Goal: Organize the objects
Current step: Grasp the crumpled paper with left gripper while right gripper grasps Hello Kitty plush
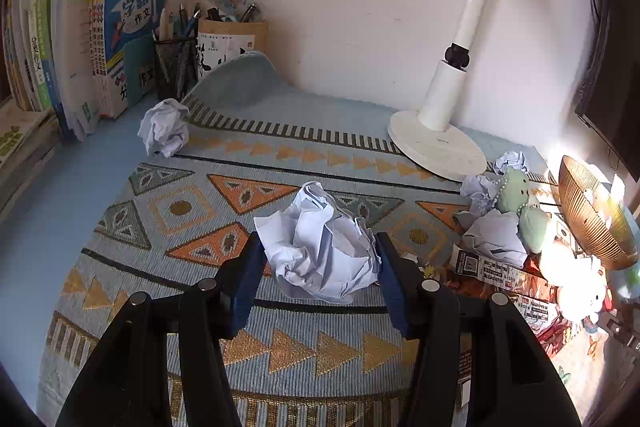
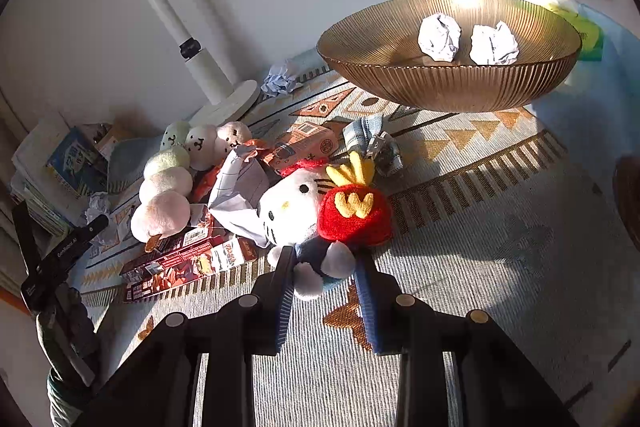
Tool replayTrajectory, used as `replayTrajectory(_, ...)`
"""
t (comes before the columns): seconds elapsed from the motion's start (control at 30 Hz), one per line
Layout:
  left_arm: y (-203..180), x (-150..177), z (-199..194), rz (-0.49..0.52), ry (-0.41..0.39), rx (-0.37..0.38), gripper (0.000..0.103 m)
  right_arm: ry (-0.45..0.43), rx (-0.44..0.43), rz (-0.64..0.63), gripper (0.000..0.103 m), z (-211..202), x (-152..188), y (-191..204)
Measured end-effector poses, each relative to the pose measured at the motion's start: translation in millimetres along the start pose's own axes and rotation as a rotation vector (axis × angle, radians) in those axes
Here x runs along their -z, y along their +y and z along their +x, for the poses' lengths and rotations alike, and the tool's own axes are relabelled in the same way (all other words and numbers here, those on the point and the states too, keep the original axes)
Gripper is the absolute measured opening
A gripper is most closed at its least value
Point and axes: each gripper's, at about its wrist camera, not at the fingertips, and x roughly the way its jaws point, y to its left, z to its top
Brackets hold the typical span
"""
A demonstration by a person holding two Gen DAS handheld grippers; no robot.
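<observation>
Blue pads of the left gripper (image 1: 318, 263) press both sides of a crumpled paper ball (image 1: 320, 251), held over the middle of the patterned mat (image 1: 168, 211). Another ball (image 1: 164, 127) lies near the mat's far left corner, by the books (image 1: 100, 39).

Seen from the right wrist, the right gripper (image 2: 326, 275) clamps the lower body of a white cat plush (image 2: 296, 211). Beyond it, near the mat's far edge, a bowl (image 2: 440, 87) holds two balls (image 2: 440, 37).

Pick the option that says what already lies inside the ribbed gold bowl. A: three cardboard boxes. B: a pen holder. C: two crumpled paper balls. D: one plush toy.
C: the right wrist view shows two crumpled paper balls lying side by side inside the ribbed gold bowl, with nothing else visible in it.
</observation>
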Motion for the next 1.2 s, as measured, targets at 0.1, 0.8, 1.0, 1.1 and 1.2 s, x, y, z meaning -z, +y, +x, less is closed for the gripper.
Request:
replayTrajectory(0.1,0,0,0,0.001,0.0,-0.001,0.052,0.0,-0.019,-0.008,0.029,-14,10,-2)
replayTrajectory(0.8,-3,1,1,0.014,0.002,-0.001,0.054,0.107,0.175,-0.397,0.063,40,-12,43)
replayTrajectory(1.0,-4,1,1,0.017,0.003,-0.002,0.054,0.038,0.156,-0.37,0.057,15,1,37)
replayTrajectory(1.1,-5,2,1,0.021,0.001,-0.006,0.054,0.049,0.097,-0.348,0.057,-4,17,27)
replayTrajectory(1.2,-7,2,1,0.034,0.0,-0.011,0.053,0.036,0.075,-0.345,0.057,-25,26,23)
